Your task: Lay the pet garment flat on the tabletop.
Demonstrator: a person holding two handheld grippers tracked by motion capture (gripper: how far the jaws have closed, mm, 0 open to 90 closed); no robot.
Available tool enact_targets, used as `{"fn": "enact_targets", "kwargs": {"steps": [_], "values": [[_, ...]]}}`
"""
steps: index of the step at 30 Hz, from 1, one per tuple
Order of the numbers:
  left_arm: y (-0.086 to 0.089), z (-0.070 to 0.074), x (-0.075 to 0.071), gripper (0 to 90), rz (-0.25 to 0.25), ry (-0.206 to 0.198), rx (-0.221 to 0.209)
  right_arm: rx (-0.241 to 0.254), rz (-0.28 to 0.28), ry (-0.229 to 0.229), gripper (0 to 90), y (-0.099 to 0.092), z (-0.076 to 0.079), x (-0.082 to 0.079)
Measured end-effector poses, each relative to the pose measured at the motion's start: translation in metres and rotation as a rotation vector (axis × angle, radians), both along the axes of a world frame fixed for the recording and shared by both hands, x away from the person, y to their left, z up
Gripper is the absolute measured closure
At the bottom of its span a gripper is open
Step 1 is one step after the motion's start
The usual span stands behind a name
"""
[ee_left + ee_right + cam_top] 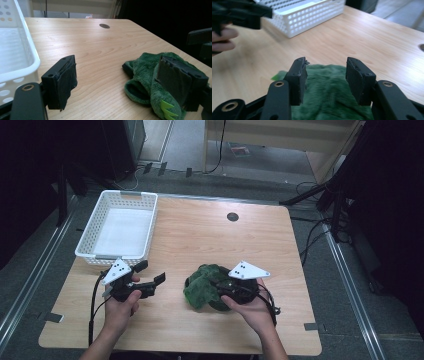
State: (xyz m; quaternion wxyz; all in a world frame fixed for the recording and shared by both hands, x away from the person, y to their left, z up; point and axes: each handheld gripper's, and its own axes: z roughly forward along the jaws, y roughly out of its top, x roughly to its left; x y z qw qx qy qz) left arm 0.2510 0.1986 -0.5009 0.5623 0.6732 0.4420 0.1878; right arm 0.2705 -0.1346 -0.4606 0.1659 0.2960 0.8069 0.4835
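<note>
**Two tongs, one green plush toy**

Two tongs were out over the wooden surface (pixel 200 235), one in each hand. The right tongs (pixel 327 75) hung directly above the green plush toy (pixel 202 287), jaws parted to a middling gap. In the right gripper view the green fur lay under and between the two black pads, but the pads were not pressing on it; daylight showed on both inner faces. From the high view those tongs (pixel 220 287) pointed leftward, their tips over the toy's crumpled top, the right hand (pixel 252 307) wrapped around the body behind.

The left tongs (pixel 152 280) stood apart from the toy, off to its left, jaws spread wide with nothing between them. In the left gripper view the bare wood ran out between the two pads, and the plush toy (pixel 145 75) sat partly behind the right-hand jaw, a pale green jagged trim showing at its lower edge. The left hand (pixel 120 307) gripped the handle low down.

A white basket (pixel 97 227) sat just beyond the left tongs, up and to their left, its perforated wall close beside the left-hand jaw. A dark round grommet (pixel 232 216) lay far ahead of both.
</note>
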Motion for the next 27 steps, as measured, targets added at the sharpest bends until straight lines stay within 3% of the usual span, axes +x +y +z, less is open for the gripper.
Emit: {"fn": "enact_targets", "kwargs": {"steps": [3,4,5,6,9,10,12,13,14,15,16,17,18,19,20,22,23,26,27], "values": [[-0.002,-0.001,0.0,16.6,-0.007,0.002,0.001,-0.038,0.067,-0.001,45.7,0.014,-0.005,-0.005],[-0.002,-0.001,0.0,16.6,-0.006,0.004,-0.001,-0.086,0.097,-0.007,32.2,0.027,-0.01,-0.008],[-0.002,-0.001,0.0,16.6,-0.006,0.004,-0.001,-0.086,0.097,-0.007,32.2,0.027,-0.01,-0.008],[-0.002,-0.001,0.0,16.7,-0.005,0.005,-0.002,-0.153,0.09,0.003,18.9,0.041,-0.02,-0.009],[-0.001,-0.001,0.0,16.7,-0.001,0.007,-0.007,-0.229,0.091,0.001,15.2,0.054,-0.035,-0.011],[-0.001,-0.001,0.0,16.7,-0.001,0.007,-0.007,-0.229,0.091,0.001,15.2,0.054,-0.035,-0.011],[-0.001,-0.001,0.0,16.7,0.0,0.009,-0.003,-0.332,0.089,-0.042,17.4,0.063,-0.047,-0.014],[-0.001,-0.001,0.0,16.7,-0.001,0.009,-0.002,-0.365,0.08,-0.062,24.8,0.063,-0.05,-0.014],[-0.002,-0.002,0.0,16.7,-0.002,0.012,-0.003,-0.393,0.07,-0.074,37.7,0.063,-0.053,-0.014],[-0.002,-0.002,0.0,16.7,-0.002,0.012,-0.003,-0.393,0.07,-0.074,37.7,0.063,-0.053,-0.014],[-0.002,-0.002,0.0,16.7,-0.004,0.012,0.0,-0.413,0.059,-0.086,52.2,0.062,-0.056,-0.014],[-0.003,-0.002,0.0,16.7,-0.005,0.014,0.003,-0.395,0.06,-0.066,73.0,0.055,-0.056,-0.011],[-0.003,-0.002,0.0,16.7,-0.005,0.014,0.003,-0.395,0.06,-0.066,73.0,0.055,-0.056,-0.011],[-0.004,-0.002,0.0,16.7,-0.005,0.017,0.002,-0.317,0.077,-0.037,83.1,0.047,-0.049,-0.009],[-0.004,-0.002,0.0,16.7,-0.005,0.017,0.002,-0.317,0.077,-0.037,83.1,0.047,-0.049,-0.009],[-0.005,-0.002,0.0,16.7,-0.006,0.017,-0.001,-0.237,0.09,-0.036,87.1,0.038,-0.036,-0.008],[-0.005,-0.003,0.001,16.7,-0.008,0.018,0.003,-0.237,0.09,-0.036,87.1,0.038,-0.036,-0.008],[-0.007,-0.004,0.001,16.7,-0.013,0.023,-0.001,-0.052,0.131,0.009,86.4,0.023,-0.01,-0.005],[-0.007,-0.005,0.001,16.7,-0.017,0.027,0.001,-0.052,0.131,0.009,86.4,0.023,-0.01,-0.005]]}}
